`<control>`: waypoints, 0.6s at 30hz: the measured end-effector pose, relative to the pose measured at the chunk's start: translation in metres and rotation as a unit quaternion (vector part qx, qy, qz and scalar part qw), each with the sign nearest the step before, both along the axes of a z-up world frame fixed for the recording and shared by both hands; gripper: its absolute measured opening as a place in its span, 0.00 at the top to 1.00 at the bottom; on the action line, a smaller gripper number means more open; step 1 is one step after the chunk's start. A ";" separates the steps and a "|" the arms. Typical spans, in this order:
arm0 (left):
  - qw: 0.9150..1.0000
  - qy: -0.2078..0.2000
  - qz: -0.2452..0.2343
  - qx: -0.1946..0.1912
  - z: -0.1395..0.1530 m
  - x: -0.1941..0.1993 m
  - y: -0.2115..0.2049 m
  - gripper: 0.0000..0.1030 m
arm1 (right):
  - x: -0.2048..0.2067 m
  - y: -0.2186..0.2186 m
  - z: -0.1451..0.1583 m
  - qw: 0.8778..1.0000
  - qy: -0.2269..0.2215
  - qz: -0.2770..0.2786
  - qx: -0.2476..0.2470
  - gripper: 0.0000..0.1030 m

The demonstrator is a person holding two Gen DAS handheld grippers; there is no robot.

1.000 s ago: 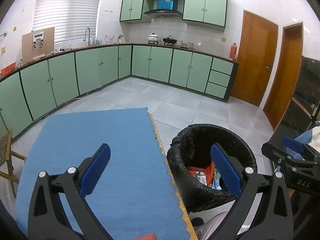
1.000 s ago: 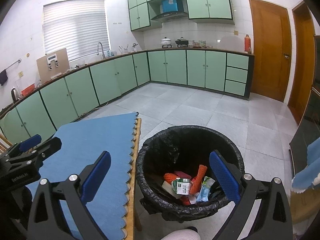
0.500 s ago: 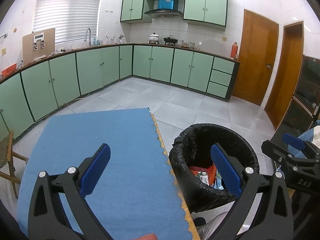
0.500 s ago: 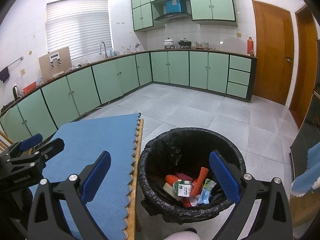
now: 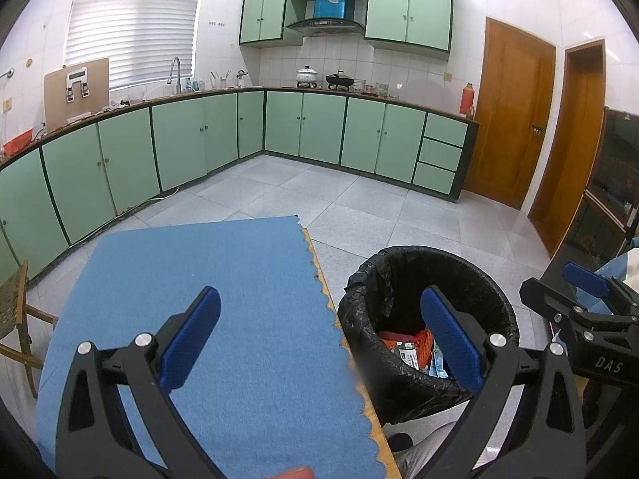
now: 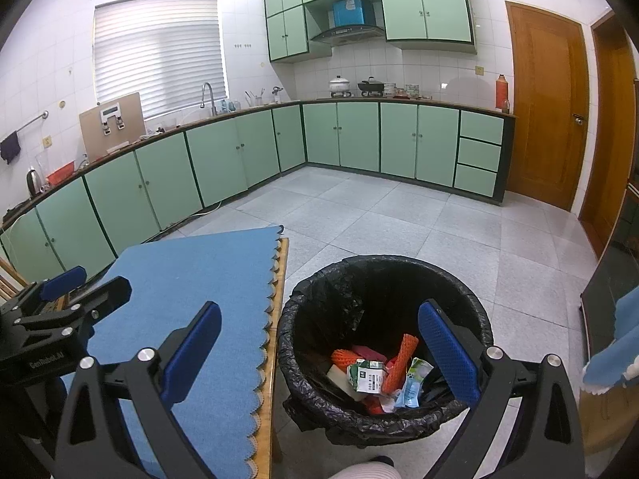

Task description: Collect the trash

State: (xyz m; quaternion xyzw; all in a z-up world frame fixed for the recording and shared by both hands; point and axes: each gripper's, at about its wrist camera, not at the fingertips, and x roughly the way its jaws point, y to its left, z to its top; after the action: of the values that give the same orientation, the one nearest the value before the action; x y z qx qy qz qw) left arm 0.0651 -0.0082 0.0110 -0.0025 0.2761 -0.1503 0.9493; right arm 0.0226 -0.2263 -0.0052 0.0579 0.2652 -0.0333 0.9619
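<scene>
In a green-cabineted kitchen, a blue cloth (image 5: 207,319) covers the table (image 6: 275,343), and off its right edge a black-lined bin (image 6: 383,279) holds the trash (image 6: 379,371), while the left gripper (image 5: 319,331) and right gripper (image 6: 319,343) hover empty, fingers spread wide.

Both wrist views face kitchen from above, near; share bin (image 5: 429,321) (image 6: 383,319), blue mat (image 5: 223,311) (image 6: 191,279).

bin (image 6: 383,359) right of table (image 6: 275,319) | trash (image 6: 379,371) in bin
</scene>
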 end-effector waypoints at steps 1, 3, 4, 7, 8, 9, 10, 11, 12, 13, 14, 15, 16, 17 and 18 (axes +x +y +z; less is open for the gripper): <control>1.000 0.000 0.000 0.000 -0.001 0.000 0.000 0.06 | 0.000 0.000 0.000 1.000 0.000 0.000 0.001 0.06; 1.000 0.000 0.000 0.000 -0.001 0.000 0.000 0.05 | 0.000 0.000 0.000 1.000 -0.001 0.000 0.000 0.06; 1.000 0.000 0.000 0.000 -0.001 0.000 0.000 0.05 | 0.000 0.000 0.000 1.000 0.000 0.000 0.000 0.06; 1.000 0.000 0.000 0.000 0.000 0.000 0.000 0.05 | 0.000 0.000 0.000 1.000 0.000 0.001 0.001 0.06; 1.000 0.000 0.000 0.000 0.000 0.000 0.000 0.05 | 0.000 0.000 0.000 1.000 0.000 0.001 0.001 0.06; 1.000 -0.001 0.000 0.000 -0.001 0.000 0.000 0.05 | 0.000 -0.001 0.000 1.000 0.000 0.000 0.000 0.06; 1.000 0.000 0.000 0.000 0.000 0.000 0.000 0.05 | 0.000 0.000 0.000 1.000 0.000 0.001 0.000 0.06; 1.000 0.000 0.000 0.000 0.000 0.000 0.000 0.05 | 0.000 -0.001 0.000 1.000 0.000 0.001 0.000 0.06; 1.000 0.000 0.000 0.000 0.000 0.000 0.000 0.05 | 0.000 -0.001 0.000 1.000 0.000 0.001 0.000 0.06; 1.000 0.000 0.000 0.000 0.000 0.000 0.000 0.05 | 0.000 0.000 0.000 1.000 0.000 0.001 0.000 0.06; 1.000 0.000 0.000 0.000 0.000 0.000 0.000 0.05 | 0.000 0.000 0.000 1.000 0.000 0.001 0.000 0.06; 1.000 -0.001 0.000 0.000 0.000 0.000 0.000 0.05 | 0.000 0.000 0.000 1.000 0.000 0.000 0.000 0.06; 1.000 -0.001 0.000 0.001 0.000 0.000 0.000 0.05 | 0.000 0.000 0.000 1.000 0.000 0.001 0.000 0.06; 1.000 -0.001 0.001 0.001 0.000 0.000 0.000 0.05 | 0.001 0.000 -0.001 1.000 0.001 0.001 0.000 0.06; 1.000 -0.001 0.000 0.000 0.000 0.000 0.001 0.05 | 0.001 0.001 -0.001 1.000 0.002 0.001 0.001 0.06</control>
State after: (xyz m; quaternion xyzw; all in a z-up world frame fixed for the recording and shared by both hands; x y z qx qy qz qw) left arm 0.0656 -0.0073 0.0107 -0.0021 0.2754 -0.1497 0.9496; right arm 0.0240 -0.2256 -0.0061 0.0582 0.2669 -0.0322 0.9614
